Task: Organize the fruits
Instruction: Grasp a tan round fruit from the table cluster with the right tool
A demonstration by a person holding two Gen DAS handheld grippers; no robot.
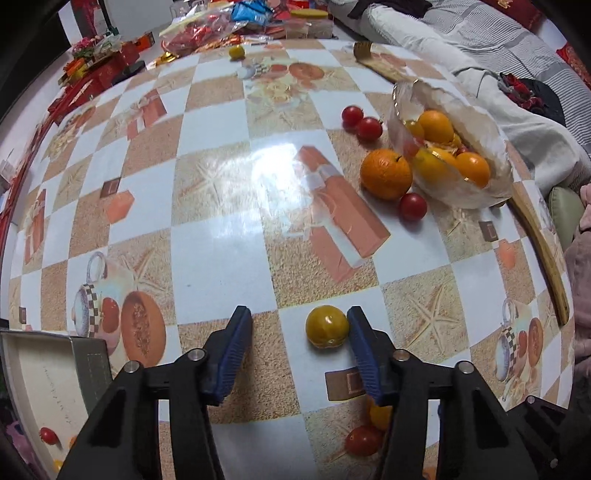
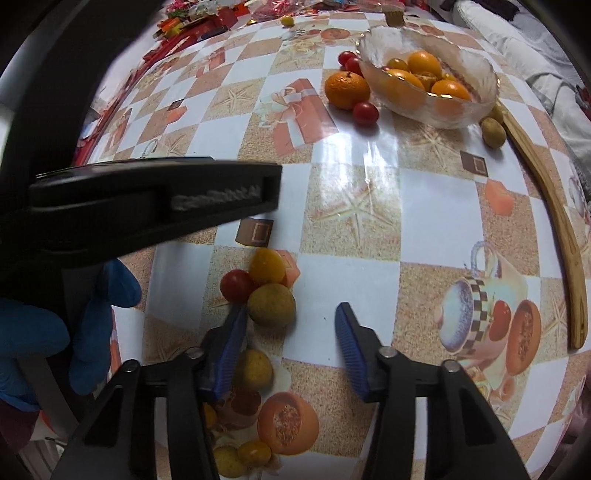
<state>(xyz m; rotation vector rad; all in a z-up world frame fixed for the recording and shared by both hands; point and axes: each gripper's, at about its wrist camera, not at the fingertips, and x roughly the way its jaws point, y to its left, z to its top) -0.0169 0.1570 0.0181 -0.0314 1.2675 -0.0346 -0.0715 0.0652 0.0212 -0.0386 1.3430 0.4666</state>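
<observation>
My left gripper is open low over the table; a yellow tomato lies between its fingertips, close to the right pad. A glass bowl at the right holds oranges and yellow fruit; an orange and red cherry tomatoes lie beside it. My right gripper is open; a brownish-yellow round fruit sits just inside its left pad, next to a red tomato and a yellow tomato. The bowl shows far ahead.
A wooden stick runs along the table's right edge. An open box with small tomatoes sits at the near left. The left gripper's black body crosses the right wrist view. Packets and clutter crowd the far edge.
</observation>
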